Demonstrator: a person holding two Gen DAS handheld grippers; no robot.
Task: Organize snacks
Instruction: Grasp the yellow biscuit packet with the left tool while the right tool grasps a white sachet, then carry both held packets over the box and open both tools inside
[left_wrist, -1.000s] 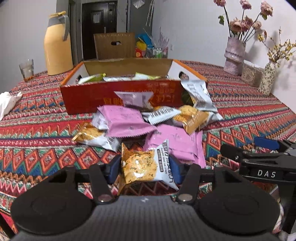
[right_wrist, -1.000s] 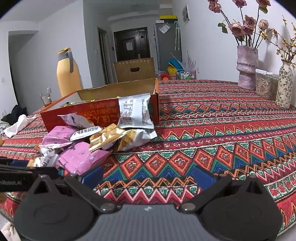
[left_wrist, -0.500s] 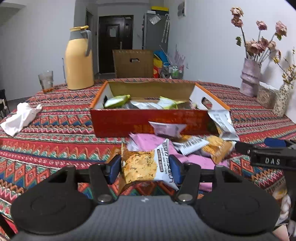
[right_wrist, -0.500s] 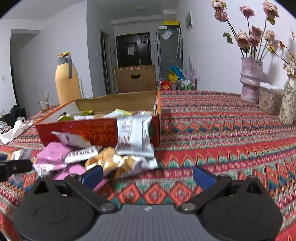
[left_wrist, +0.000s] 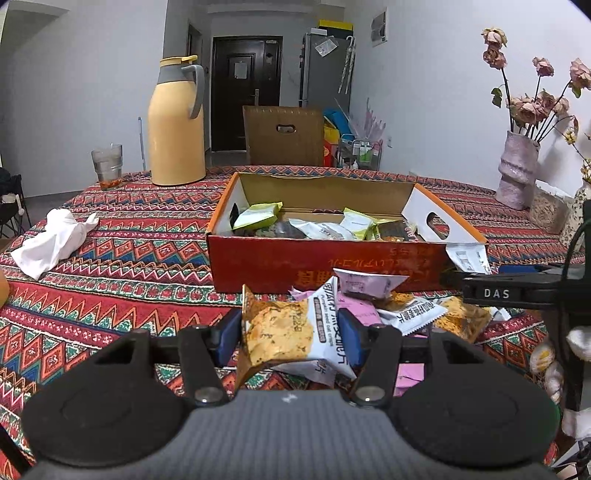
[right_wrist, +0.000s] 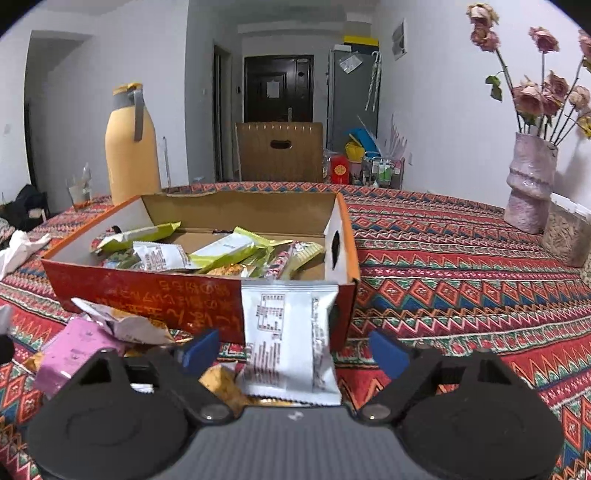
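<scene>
While the right gripper (right_wrist: 291, 350) gapes, the left gripper (left_wrist: 290, 332) pinches an orange-and-white cracker packet (left_wrist: 284, 328).

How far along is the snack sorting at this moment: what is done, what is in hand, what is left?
Done: several packets already lie inside the red box. In hand: the left gripper is shut on an orange-and-white cracker packet, held above the table. The right gripper is open and holds nothing. Left: a loose pile of pink, white and orange packets in front of the box.

Left hand-held gripper (left_wrist: 289, 334) with cracker packet (left_wrist: 286, 332), now higher, nearer box (left_wrist: 325, 260)
</scene>
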